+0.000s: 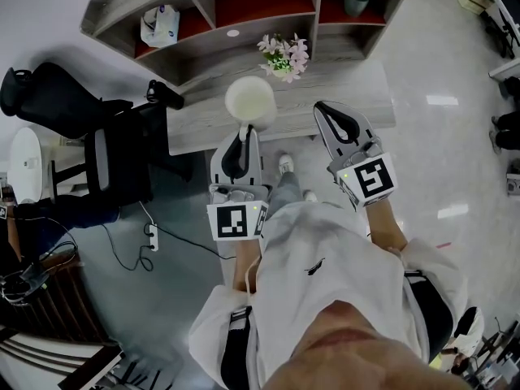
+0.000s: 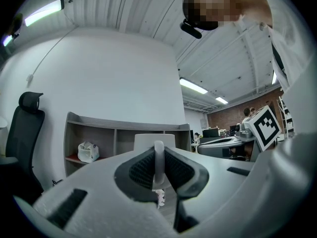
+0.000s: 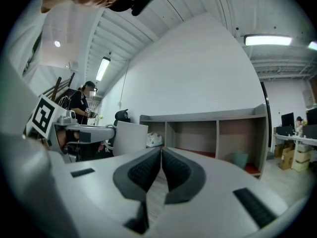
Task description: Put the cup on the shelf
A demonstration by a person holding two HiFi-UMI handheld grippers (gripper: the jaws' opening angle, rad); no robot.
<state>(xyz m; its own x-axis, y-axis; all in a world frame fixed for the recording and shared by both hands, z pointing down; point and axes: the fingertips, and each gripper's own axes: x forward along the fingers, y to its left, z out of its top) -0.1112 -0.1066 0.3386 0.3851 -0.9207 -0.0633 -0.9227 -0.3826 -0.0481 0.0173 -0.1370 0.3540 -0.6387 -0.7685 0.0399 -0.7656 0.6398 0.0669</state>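
at the near edge of the head view: two grippers, side by side. the left gripper (image 1: pixel 243 136), seen in its own view, has jaws nearly closed, pinching the handle of one white cup (image 2: pixel 154 141). the head view shows only the cup's mouth, just past the tips. the right gripper (image 3: pixel 161 155) has jaws together, empty. the cup is short of the shelf (image 1: pixel 130 2); one teal container (image 1: pixel 355 0) stands inside it.

chair (image 1: pixel 73 100): black, at left | flowers (image 1: pixel 284 55): pink, on grey wood boards (image 1: pixel 357 96) | bag (image 1: pixel 160 24): white | power strip (image 1: pixel 151 236): on floor (image 1: pixel 187 218)
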